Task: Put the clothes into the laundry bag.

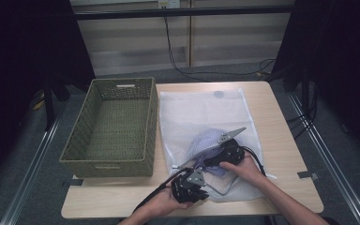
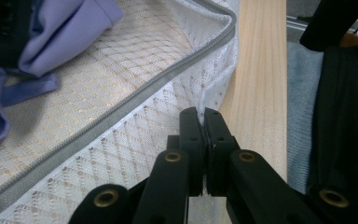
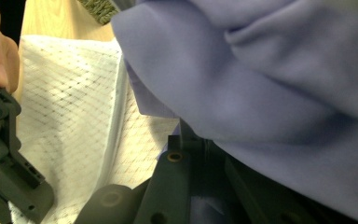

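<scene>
- Two tools work at the near right of the worktop (image 1: pixel 281 140), at the open near end of a white mesh laundry bag (image 1: pixel 201 112) that lies flat beside a green woven basket (image 1: pixel 110 126)
- The left tool (image 2: pixel 204 114) is pinched tight on the bag's edge, its jaws together on the mesh just beside the grey zipper (image 2: pixel 121 105)
- The right tool (image 1: pixel 222 152) is closed on a lilac garment (image 3: pixel 261 79), the cloth draped over its jaws; the garment lies bunched at the bag's mouth, partly inside
- Risk: the thin mesh could slip out of the left tool's grip, so the mouth falls shut and the garment piles up against it
- Risk: loose folds could snag on the zipper teeth as the cloth moves, dragging the whole bag across the worktop
- Risk: the grip is on one fold only, so the rest may trail outside the opening and spill towards the near edge
</scene>
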`<state>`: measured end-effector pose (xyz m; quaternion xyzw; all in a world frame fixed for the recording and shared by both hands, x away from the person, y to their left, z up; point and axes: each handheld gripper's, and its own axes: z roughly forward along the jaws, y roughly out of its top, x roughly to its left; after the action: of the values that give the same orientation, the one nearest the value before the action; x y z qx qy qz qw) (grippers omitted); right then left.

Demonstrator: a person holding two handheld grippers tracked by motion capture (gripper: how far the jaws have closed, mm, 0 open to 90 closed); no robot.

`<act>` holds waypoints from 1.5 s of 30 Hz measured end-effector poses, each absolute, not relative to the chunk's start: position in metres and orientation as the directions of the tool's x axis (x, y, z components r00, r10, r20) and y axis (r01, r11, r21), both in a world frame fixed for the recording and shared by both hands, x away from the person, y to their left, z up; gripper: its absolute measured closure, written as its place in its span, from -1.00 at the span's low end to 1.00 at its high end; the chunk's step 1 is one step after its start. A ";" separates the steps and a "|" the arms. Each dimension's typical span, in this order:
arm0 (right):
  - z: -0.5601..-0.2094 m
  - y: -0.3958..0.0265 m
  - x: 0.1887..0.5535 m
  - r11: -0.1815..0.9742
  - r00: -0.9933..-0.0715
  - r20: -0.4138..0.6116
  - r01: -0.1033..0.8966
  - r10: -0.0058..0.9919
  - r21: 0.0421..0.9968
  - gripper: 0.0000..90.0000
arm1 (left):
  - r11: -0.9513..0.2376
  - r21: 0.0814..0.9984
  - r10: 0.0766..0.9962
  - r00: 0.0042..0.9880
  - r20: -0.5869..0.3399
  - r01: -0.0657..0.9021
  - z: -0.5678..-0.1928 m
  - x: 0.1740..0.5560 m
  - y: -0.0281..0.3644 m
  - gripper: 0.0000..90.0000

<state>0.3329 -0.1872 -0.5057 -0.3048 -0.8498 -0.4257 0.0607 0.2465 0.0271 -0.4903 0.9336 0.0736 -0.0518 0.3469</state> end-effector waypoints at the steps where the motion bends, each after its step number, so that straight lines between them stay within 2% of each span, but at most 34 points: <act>1: -0.505 -0.187 0.335 0.449 -0.806 0.363 0.571 0.467 0.688 1.00 | -0.743 0.646 0.106 0.984 -0.146 0.176 -0.491 0.246 0.027 0.96; 8: -0.506 -0.186 0.351 0.436 -0.795 0.361 0.580 0.487 0.688 1.00 | -0.738 0.650 0.114 0.983 -0.146 0.183 -0.492 0.246 0.026 0.96; 11: -0.508 -0.186 0.362 0.418 -0.782 0.367 0.593 0.504 0.688 1.00 | -0.764 0.623 0.103 0.985 -0.139 0.168 -0.489 0.247 0.027 0.96; 12: -0.508 -0.186 0.362 0.418 -0.782 0.367 0.593 0.504 0.688 1.00 | -0.742 0.648 0.103 0.985 -0.139 0.170 -0.491 0.246 0.026 0.96; 13: -0.508 -0.186 0.365 0.415 -0.782 0.367 0.592 0.504 0.691 1.00 | -0.766 0.623 0.094 0.987 -0.132 0.157 -0.489 0.247 0.027 0.96; 23: -0.509 -0.181 0.379 0.398 -0.767 0.350 0.596 0.537 0.697 1.00 | -0.767 0.622 0.088 0.987 -0.136 0.154 -0.489 0.248 0.027 0.96; 25: -0.509 -0.179 0.382 0.397 -0.761 0.340 0.599 0.552 0.696 1.00 | -0.741 0.648 0.099 0.983 -0.154 0.176 -0.491 0.248 0.026 0.96; 30: -0.510 -0.177 0.389 0.391 -0.754 0.338 0.604 0.564 0.695 1.00 | -0.768 0.620 0.089 0.986 -0.144 0.160 -0.489 0.249 0.027 0.96; 45: -0.511 -0.173 0.403 0.381 -0.736 0.326 0.613 0.593 0.692 0.97 | -0.757 0.632 0.087 0.985 -0.149 0.163 -0.490 0.250 0.027 0.96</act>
<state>0.4029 -0.1734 -0.5108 -0.3629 -0.8308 -0.4218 0.0120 0.2498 0.0266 -0.4899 0.9358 0.0668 -0.0554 0.3418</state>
